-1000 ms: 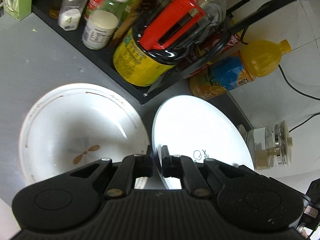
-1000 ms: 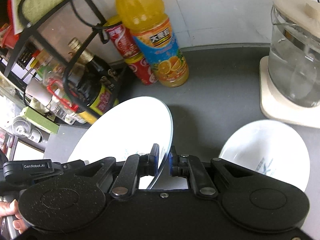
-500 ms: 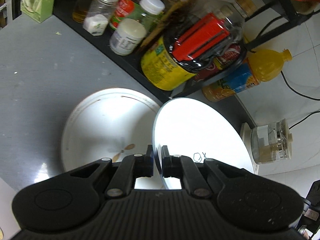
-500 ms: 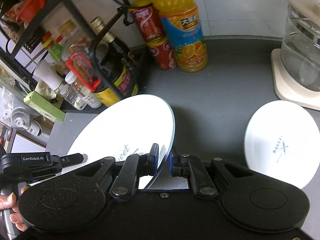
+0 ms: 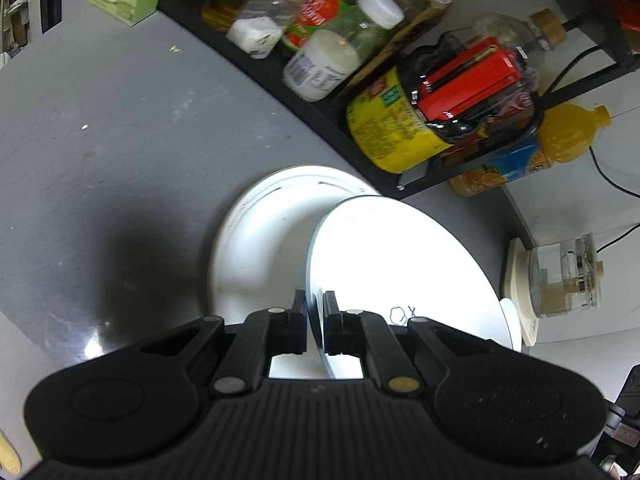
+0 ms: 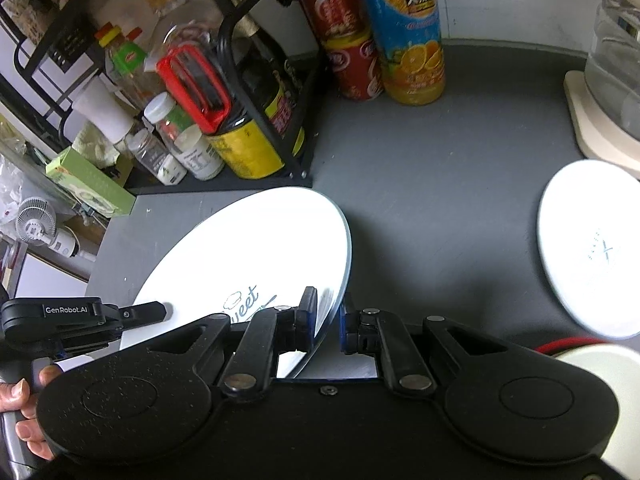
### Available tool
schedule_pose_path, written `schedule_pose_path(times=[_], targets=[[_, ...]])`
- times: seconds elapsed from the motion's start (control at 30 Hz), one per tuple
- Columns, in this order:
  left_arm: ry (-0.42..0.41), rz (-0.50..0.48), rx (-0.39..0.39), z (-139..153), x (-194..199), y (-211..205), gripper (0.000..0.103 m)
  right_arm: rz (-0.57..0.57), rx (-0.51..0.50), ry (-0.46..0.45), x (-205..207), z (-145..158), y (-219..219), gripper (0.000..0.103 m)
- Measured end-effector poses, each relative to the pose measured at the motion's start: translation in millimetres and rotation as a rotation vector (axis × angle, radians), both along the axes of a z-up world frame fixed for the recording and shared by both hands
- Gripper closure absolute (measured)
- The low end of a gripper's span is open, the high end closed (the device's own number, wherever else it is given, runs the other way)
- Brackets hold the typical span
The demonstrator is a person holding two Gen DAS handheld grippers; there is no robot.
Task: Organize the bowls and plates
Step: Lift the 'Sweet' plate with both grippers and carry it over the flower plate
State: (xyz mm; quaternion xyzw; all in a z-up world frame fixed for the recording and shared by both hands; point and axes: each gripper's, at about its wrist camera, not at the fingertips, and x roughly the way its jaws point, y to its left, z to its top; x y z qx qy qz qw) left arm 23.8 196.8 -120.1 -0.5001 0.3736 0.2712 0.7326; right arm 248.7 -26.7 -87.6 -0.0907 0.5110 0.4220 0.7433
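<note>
The left gripper [image 5: 315,322] pinches the near rim of a white plate [image 5: 396,264], held tilted above the grey countertop [image 5: 120,128]. Under its left edge sits a white bowl [image 5: 260,248]. A black rack [image 5: 320,108] of bottles and jars lines the counter's far edge.

Both wrist fisheyes look steeply down along their black fingers, close over the grey countertop [image 5: 120,128]. The left view faces the black condiment rack [image 5: 304,104] at 1 o'clock; the right view has it at 10 o'clock. Both share the tilted white round plate [image 5: 400,264] [image 6: 248,256] and orange juice bottle [image 5: 560,140] [image 6: 404,28].
</note>
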Motion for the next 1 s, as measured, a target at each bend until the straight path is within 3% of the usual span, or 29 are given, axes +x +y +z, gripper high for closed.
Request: schedule_pose_path(times=[1.0], targets=[[0.054,-0.003,-0.033,-33.7,-11.0,17.5,0.096,-0.017,-0.034,0.021,-12.1,-30.4,19.1,0.094]])
